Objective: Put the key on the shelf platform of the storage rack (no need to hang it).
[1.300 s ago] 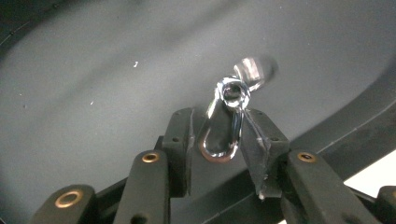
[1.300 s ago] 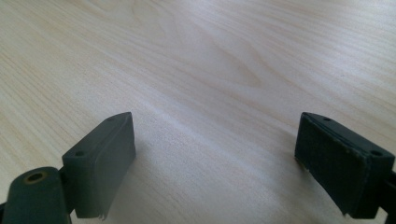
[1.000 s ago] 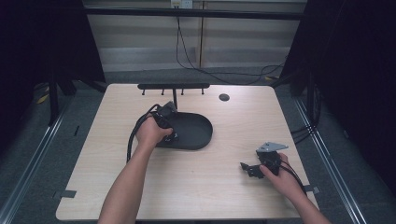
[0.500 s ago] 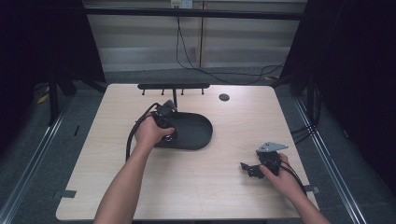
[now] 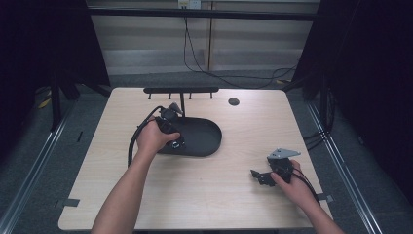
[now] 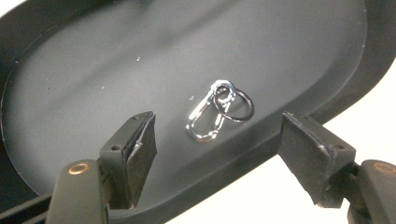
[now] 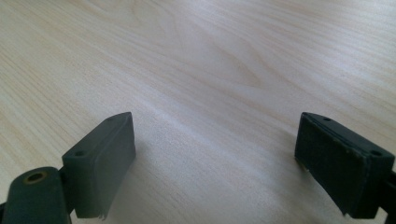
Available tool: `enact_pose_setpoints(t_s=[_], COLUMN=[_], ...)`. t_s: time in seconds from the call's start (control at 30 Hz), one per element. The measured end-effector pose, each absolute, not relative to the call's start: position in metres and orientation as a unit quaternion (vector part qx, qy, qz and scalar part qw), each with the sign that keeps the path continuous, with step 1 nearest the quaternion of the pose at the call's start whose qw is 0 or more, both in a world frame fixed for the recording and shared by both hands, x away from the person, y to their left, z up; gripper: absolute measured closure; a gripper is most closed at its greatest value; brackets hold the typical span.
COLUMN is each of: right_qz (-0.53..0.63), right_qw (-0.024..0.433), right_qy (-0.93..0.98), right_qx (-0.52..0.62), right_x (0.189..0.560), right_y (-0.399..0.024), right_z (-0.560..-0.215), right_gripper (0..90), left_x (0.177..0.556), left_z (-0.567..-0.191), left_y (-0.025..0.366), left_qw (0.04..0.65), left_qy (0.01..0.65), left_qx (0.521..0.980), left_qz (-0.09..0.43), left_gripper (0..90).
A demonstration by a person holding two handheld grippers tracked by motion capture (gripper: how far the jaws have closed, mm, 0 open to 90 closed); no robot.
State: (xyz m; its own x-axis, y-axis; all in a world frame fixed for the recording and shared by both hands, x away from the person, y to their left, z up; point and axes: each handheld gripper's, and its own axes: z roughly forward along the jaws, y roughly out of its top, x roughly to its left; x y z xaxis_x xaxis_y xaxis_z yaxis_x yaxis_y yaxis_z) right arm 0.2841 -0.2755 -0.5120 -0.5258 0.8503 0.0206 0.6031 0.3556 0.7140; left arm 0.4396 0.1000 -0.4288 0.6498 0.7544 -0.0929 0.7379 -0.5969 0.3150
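Carabiner (image 6: pixel 204 115), a small shiny clip with a dark ring (image 6: pixel 236 106) looped through its top end, lies flat on the floor of the black oval tray (image 6: pixel 93 70), near the tray's rim. It sits between the jaws of the left tongs (image 6: pixel 217 154) but apart from both pads; those jaws have just been opening and now stand wide, gripping nothing. In the high view the left tongs (image 5: pixel 171 127) hang over the left end of the tray (image 5: pixel 207 139), which rests on the tabletop (image 5: pixel 243 200) in front of a black rack (image 5: pixel 180 90) with small hooks. The right tongs (image 5: pixel 263 176) lie low on the tabletop near its right front corner, well apart from the tray. Their jaws are spread wide over bare wood, with nothing between the pads (image 7: pixel 100 158).
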Motion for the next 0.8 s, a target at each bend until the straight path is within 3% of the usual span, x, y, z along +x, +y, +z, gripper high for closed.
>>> enact_pose_setpoints(t_s=[0.8], right_qz=[0.342], right_qw=[0.181], right_qy=[0.803], right_qx=[0.453], right_x=[0.284], right_y=[-0.275], right_z=[-0.512], right_gripper=[11.9], left_x=[0.417], left_z=[-0.420], left_y=[0.117], left_qw=[0.180], left_qy=[0.406], left_qx=[0.895], left_qz=[0.030], left_gripper=[26.9])
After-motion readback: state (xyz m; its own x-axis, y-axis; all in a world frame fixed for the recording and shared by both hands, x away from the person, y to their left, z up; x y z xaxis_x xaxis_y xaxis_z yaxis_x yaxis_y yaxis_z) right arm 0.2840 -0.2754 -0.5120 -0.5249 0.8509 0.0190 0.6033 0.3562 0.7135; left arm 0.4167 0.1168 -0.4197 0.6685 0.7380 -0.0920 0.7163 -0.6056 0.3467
